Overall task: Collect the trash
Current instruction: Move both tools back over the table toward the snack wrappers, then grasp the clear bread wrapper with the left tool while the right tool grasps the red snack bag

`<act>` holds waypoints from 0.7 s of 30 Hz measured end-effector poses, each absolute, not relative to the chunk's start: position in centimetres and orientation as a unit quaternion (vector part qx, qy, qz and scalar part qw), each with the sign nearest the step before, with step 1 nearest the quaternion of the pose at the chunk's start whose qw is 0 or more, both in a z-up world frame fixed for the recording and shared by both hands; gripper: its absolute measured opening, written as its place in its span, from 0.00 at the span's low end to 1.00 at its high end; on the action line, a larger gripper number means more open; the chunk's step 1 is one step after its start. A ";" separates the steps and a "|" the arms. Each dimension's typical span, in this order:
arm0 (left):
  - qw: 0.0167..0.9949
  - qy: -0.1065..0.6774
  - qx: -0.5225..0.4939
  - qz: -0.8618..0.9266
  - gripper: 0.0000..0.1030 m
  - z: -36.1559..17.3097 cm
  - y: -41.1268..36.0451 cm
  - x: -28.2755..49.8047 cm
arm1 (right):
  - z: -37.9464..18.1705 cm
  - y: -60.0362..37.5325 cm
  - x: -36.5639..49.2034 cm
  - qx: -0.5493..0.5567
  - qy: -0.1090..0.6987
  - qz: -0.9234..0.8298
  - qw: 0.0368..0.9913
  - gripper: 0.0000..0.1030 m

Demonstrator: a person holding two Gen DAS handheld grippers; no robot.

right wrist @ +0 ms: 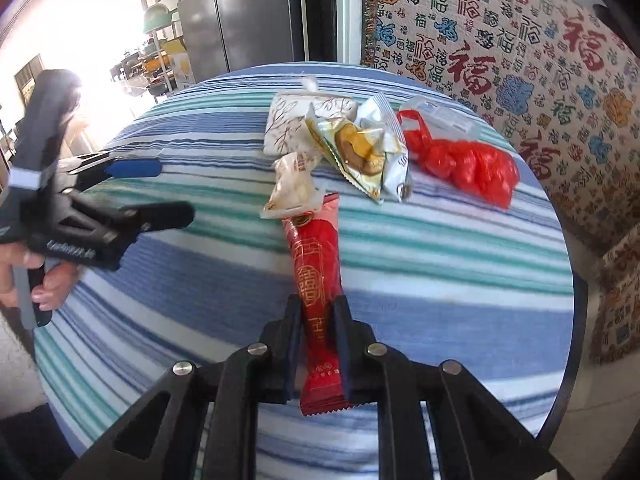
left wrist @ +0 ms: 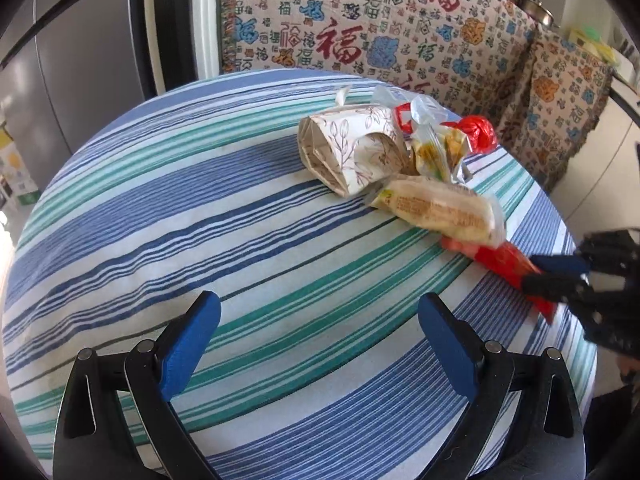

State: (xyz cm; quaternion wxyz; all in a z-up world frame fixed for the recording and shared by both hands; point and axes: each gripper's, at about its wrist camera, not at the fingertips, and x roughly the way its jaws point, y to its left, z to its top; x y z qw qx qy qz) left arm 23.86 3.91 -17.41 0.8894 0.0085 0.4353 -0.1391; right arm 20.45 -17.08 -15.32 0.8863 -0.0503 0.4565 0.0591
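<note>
A pile of trash lies on the round striped table: a crushed floral paper cup, a silver and gold wrapper, a cream snack packet and a knotted red plastic bag. My right gripper is shut on the near end of a long red wrapper, whose far end reaches under the cream packet. In the left wrist view the right gripper holds the red wrapper at the table's right side. My left gripper hovers open over bare cloth, nothing between its fingers.
A clear plastic box sits behind the red bag. A patterned cloth with red characters covers the seat behind the table. A grey fridge stands at the back left. A hand grips the left gripper.
</note>
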 end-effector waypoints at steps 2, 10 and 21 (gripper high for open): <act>0.888 0.439 -0.005 -0.137 0.96 -17.7 3.8 24.0 | -15.4 -16.6 18.1 -0.035 0.441 0.061 0.895 0.19; 0.878 0.424 -0.107 -0.194 0.96 -16.7 2.7 24.6 | -17.4 -16.6 15.7 -0.028 0.426 0.032 0.904 0.62; 0.890 0.432 -0.012 -0.146 0.60 -17.7 -4.3 28.1 | -17.8 -16.5 14.8 -0.045 0.395 0.017 0.917 0.62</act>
